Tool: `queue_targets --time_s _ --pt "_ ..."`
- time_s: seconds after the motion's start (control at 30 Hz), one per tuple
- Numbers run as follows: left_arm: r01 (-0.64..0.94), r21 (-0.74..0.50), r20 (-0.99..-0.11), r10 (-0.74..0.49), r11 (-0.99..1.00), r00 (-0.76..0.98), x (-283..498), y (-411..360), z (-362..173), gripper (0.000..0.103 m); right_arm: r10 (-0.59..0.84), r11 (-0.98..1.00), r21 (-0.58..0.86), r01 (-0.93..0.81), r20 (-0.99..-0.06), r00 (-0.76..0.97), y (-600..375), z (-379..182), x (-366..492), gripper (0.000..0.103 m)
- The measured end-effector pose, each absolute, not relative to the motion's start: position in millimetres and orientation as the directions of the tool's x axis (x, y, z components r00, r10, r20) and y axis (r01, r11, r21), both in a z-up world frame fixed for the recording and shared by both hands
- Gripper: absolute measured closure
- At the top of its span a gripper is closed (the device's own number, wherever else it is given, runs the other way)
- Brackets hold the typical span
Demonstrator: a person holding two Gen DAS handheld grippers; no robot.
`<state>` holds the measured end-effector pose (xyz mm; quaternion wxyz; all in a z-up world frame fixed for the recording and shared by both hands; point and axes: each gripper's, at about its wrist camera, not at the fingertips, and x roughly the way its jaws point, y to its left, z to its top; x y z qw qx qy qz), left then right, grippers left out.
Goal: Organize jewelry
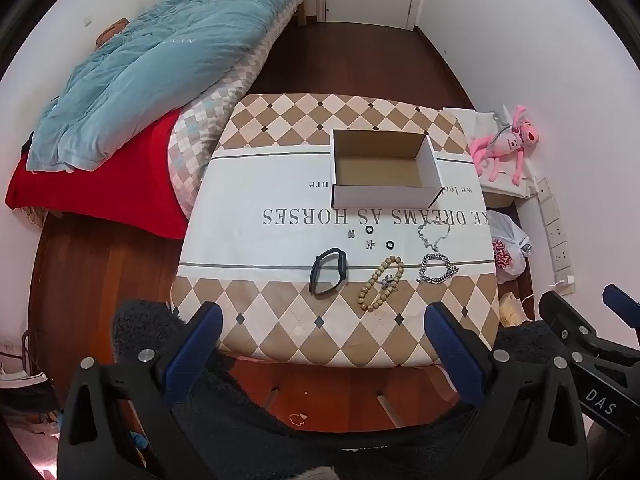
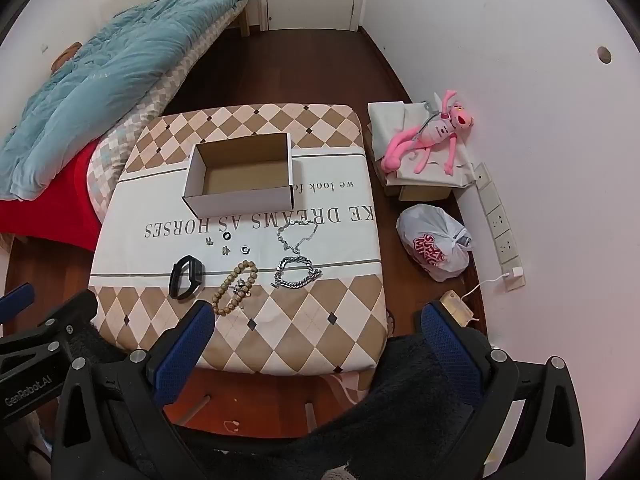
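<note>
An open cardboard box (image 1: 386, 196) (image 2: 240, 200) stands empty at the back of a small cloth-covered table (image 1: 280, 320) (image 2: 312, 320). In front of it lie a black wristband (image 1: 329, 271) (image 2: 185, 277), a wooden bead bracelet (image 1: 380, 282) (image 2: 236, 288), a thick silver chain bracelet (image 1: 436, 268) (image 2: 296, 273), a thin silver chain (image 1: 434, 234) (image 2: 298, 234), two small rings (image 1: 369, 230) (image 2: 227, 236) and small earrings (image 1: 369, 245) (image 2: 225, 250). My left gripper (image 1: 326, 322) hovers open above the table's near edge. My right gripper (image 2: 316, 320) is open too, beside it, empty.
A bed with a blue quilt (image 1: 160, 72) and a red sheet (image 1: 100, 180) stands left of the table. To the right on the floor are a pink plush toy (image 2: 432, 136) on a box, a white plastic bag (image 2: 436, 242) and a power strip (image 2: 500, 220) along the wall.
</note>
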<state>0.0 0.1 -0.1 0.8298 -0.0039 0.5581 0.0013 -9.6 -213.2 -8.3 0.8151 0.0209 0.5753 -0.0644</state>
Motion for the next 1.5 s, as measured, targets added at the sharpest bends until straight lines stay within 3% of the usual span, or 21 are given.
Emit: queue_targets --time_s 1.5 --pt "-0.004 -0.008 -0.918 -0.005 1.0 0.395 1 1 11 0.0 -0.08 0.991 -0.037 0.131 -0.936 0.342 -216 0 -10 0.0"
